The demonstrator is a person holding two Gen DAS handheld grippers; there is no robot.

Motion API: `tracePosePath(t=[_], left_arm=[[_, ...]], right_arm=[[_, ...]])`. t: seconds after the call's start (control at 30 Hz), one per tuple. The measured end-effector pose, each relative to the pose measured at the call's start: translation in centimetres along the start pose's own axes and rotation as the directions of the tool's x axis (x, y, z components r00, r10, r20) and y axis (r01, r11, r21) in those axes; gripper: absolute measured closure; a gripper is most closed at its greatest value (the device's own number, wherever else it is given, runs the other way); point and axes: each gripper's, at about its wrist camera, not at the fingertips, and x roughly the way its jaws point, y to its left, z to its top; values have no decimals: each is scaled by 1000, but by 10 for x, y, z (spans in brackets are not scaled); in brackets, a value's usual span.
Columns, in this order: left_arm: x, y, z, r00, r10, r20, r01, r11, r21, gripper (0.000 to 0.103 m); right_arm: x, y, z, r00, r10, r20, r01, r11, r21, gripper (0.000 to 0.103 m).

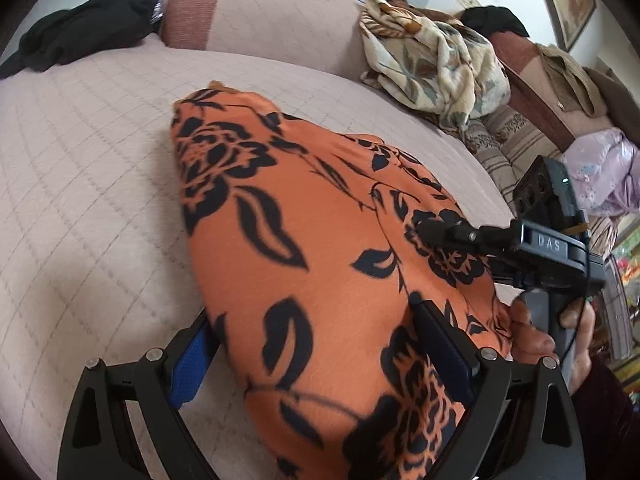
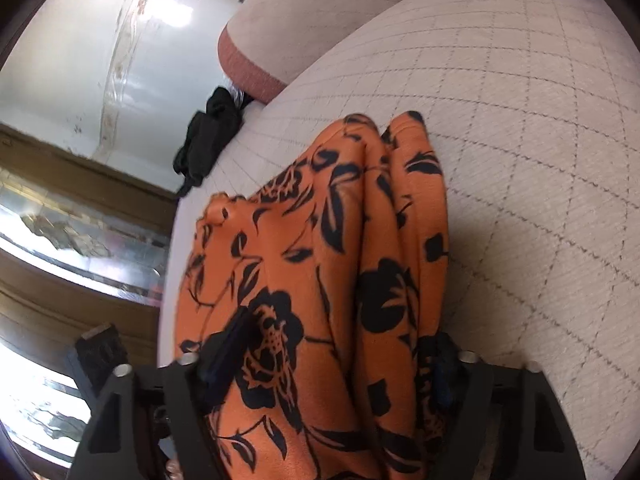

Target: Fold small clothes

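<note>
Orange floral garment [image 1: 320, 248] apparently gripped by both grippers [image 1: 320, 352] [image 2: 332, 364]; "DAS" label [image 1: 549, 242].

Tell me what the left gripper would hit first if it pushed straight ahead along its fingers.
The orange floral garment: it already lies between the left gripper's fingers and fills the line ahead. Beyond its far edge comes the quilted couch seat, then probably the backrest, though depth is hard to judge.

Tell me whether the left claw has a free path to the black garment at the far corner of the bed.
Probably not yet: the left claw straddles the orange floral garment. The quilted bedspread between it and the black garment looks bare.
</note>
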Motion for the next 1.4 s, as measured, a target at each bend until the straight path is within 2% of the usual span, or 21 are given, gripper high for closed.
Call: tracePosePath(t=[0.03,0.13,0.27,0.37,0.57,0.73,1.0,1.4], left_arm=[[2,0,1,1000,-4,-4,4,1000,4,16],[0,0,3,1000,-9,4,9,1000,7,27],[-4,-6,4,999,16,32,-18,999,40,42],[-8,-8,6,998,22,51,-24,999,44,49],[-13,-8,9,998,28,63,-31,999,40,53],[-30,-6,11,992,69,103,-74,996,47,55],[-48,-7,12,982,121,146,-131,990,60,55],[-72,-2,3,972,159,175,-168,985,37,55]], right_arm=[[1,3,-1,1000,-13,2,13,1000,-15,37],[1,11,-5,999,-36,6,36,998,-57,53],[-2,21,-7,998,-57,22,59,993,-98,59],[-4,26,-7,998,-55,36,59,993,-107,61],[-11,31,-9,997,-35,63,42,993,-111,62],[-14,33,-12,997,-2,77,10,994,-109,63],[-12,46,-17,996,32,87,-21,992,-127,64],[-10,56,-19,995,47,89,-34,989,-142,64]])
